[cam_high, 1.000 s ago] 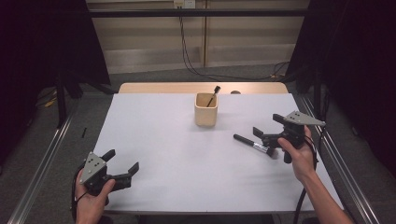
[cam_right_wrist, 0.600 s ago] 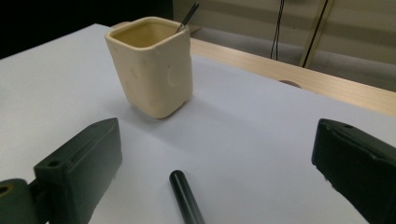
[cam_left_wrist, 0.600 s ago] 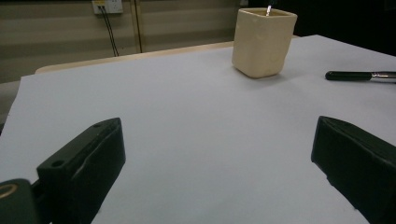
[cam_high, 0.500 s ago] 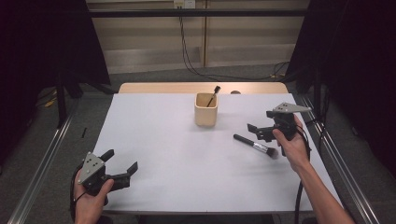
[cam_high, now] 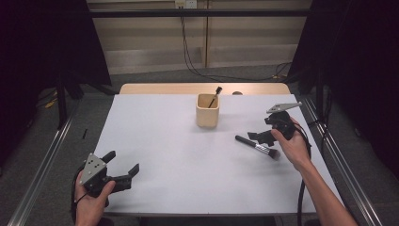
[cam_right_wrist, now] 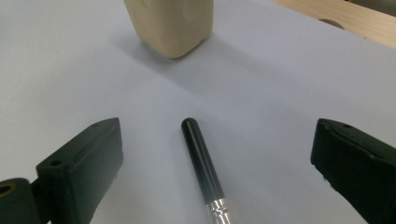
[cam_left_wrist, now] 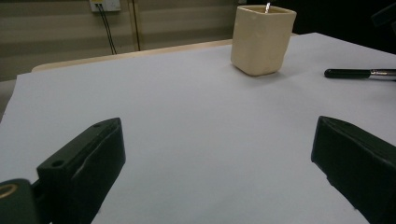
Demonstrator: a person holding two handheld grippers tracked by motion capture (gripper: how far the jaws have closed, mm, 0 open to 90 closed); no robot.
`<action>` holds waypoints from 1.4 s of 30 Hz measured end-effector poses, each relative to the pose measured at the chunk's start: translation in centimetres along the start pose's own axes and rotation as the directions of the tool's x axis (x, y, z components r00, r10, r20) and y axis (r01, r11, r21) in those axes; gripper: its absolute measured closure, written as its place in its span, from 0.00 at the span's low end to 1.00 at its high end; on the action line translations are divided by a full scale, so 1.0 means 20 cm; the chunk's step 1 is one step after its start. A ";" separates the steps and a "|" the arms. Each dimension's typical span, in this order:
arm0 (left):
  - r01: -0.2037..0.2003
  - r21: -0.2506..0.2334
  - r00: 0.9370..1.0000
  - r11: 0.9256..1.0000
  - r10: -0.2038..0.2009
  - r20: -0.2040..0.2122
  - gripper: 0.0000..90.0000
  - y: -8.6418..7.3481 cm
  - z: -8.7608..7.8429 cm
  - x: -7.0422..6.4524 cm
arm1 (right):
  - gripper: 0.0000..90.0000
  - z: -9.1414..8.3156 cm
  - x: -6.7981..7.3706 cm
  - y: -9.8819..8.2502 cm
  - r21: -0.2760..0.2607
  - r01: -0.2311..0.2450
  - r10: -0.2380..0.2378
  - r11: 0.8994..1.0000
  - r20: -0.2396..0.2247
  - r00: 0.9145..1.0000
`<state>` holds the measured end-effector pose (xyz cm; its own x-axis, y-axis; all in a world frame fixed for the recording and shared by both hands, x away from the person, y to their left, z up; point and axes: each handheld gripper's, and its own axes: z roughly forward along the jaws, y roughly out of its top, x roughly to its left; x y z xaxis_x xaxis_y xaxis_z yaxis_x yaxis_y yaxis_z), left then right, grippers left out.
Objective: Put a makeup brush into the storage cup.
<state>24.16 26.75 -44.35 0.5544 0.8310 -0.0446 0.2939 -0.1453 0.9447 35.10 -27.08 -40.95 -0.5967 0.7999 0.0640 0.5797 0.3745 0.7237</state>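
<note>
White counter: right tongs (cam_high: 260, 137), apart, have slid over the brush (cam_right_wrist: 201, 163); pickup looks next, probably; left tongs (cam_high: 121, 167) idle, apart.

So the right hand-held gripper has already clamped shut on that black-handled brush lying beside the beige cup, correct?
Not quite. The right hand-held gripper is open, its jaws standing apart either side of the brush, which lies on the table beside the beige cup, as the right gripper view shows.

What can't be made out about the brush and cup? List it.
- Brush: bristle end cut off by the bottom edge in the right gripper view.
- Cup: top cut off by the upper edge there; its inside is hidden by its wall.
- Tool in cup: too small to identify in the high view.
</note>
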 end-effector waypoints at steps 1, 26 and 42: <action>0.002 -0.004 1.000 1.000 -0.002 -0.001 0.03 0.00 0.00 0.00 | 0.04 0.00 0.00 0.00 0.015 0.009 -0.009 1.000 -0.006 1.000; -0.010 0.004 1.000 1.000 0.010 -0.015 0.04 0.00 0.00 0.01 | 0.09 0.09 -0.05 0.05 0.417 0.139 -0.104 0.898 -0.107 0.989; -0.019 0.010 1.000 1.000 0.019 -0.017 0.04 0.00 0.01 0.00 | 0.25 0.18 -0.04 0.02 0.549 0.217 -0.143 0.807 -0.174 0.974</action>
<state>24.31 26.75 -44.43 0.5467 0.8371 -0.0211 0.2910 -0.1663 0.9422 37.81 -25.87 -43.14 -0.7610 0.6440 0.0784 0.6431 0.7331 0.2212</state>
